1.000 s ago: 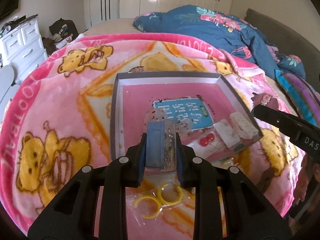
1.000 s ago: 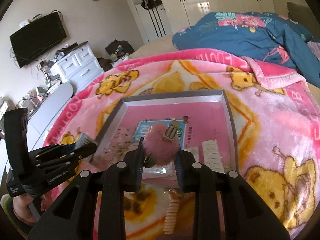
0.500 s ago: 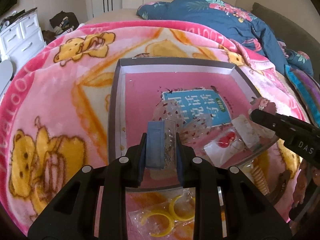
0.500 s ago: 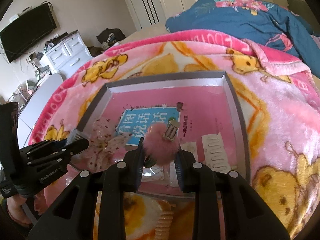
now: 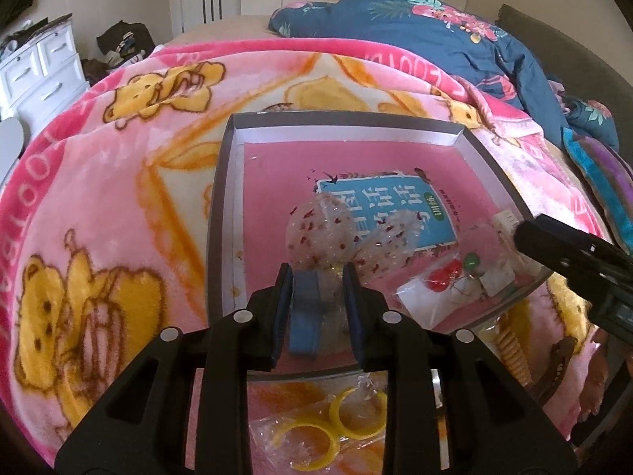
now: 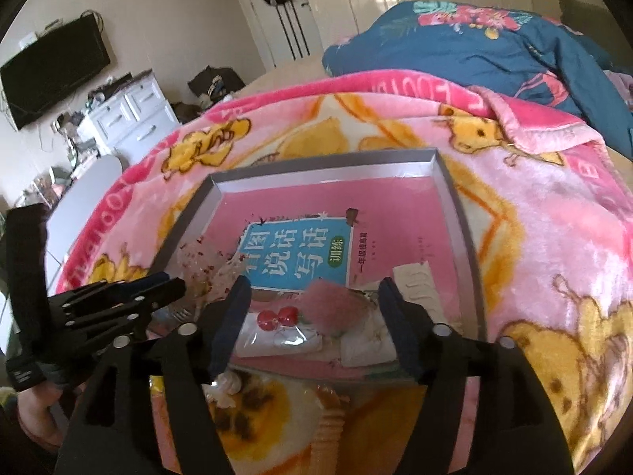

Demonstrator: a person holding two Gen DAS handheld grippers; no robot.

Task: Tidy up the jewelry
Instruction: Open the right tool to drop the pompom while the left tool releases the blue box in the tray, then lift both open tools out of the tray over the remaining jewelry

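We see our left gripper [image 5: 317, 295] as matte black plastic with triangular cut-outs, round silver screw heads and blue finger pads [image 5: 284, 297]. Our right gripper [image 6: 314, 316] matches it, dark blue pads included. Bare skin shows at lower left of its view.

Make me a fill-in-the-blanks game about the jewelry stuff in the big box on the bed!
1. The right gripper has its fingers wide ____ over the fluffy pink pom-pom clip.
2. The left gripper is squeezing a clear packet with a ____ card inside.
3. The two rings in the bag outside the tray are ____ in colour.
4. The book lying in the tray has a ____ cover.

Missing words: open; blue; yellow; blue
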